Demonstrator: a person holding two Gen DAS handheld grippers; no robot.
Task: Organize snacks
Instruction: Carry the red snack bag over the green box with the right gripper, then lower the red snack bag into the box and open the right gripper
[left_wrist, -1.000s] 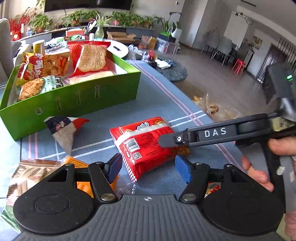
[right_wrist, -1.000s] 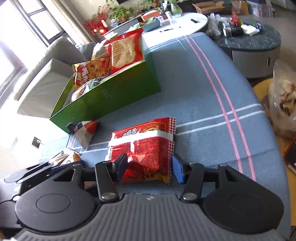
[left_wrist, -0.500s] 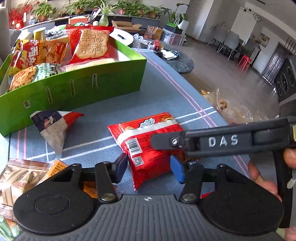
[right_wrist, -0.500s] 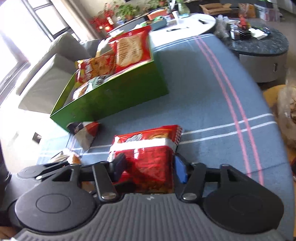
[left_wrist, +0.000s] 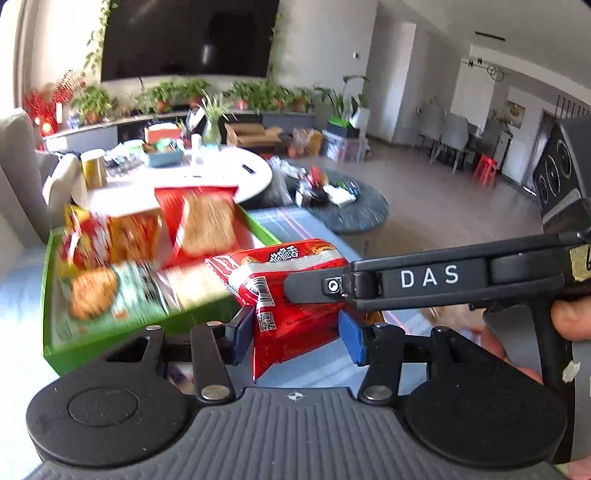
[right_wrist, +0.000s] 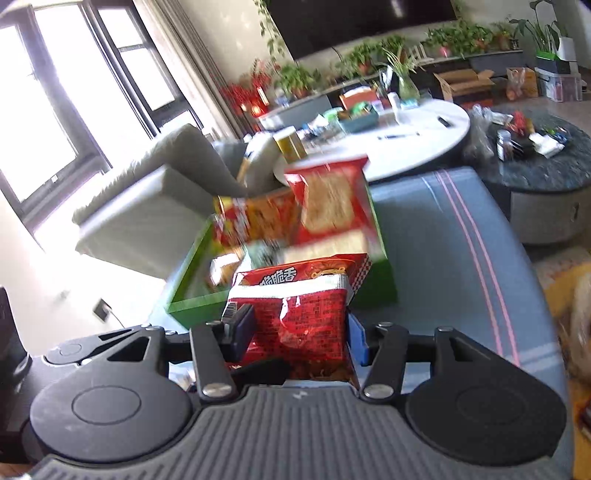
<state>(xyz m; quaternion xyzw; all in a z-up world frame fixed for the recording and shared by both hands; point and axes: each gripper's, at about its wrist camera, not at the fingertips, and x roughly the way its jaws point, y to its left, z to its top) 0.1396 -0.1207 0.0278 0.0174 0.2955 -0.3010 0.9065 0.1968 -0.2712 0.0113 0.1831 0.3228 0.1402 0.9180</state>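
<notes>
Both grippers hold the same red snack bag (left_wrist: 291, 295) up off the blue tabletop (right_wrist: 443, 258). The left gripper (left_wrist: 295, 334) pinches one end, and its jaws have just been closing. The right gripper (right_wrist: 301, 334) pinches the other, near the green box (left_wrist: 110, 328).

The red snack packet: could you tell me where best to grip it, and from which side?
Grip the red snack packet across its narrower width near its near end, coming from that end. It is a flat, soft pouch, so pads on both side edges, as the right gripper has them, hold it, and the far end stays free toward the green box.
</notes>
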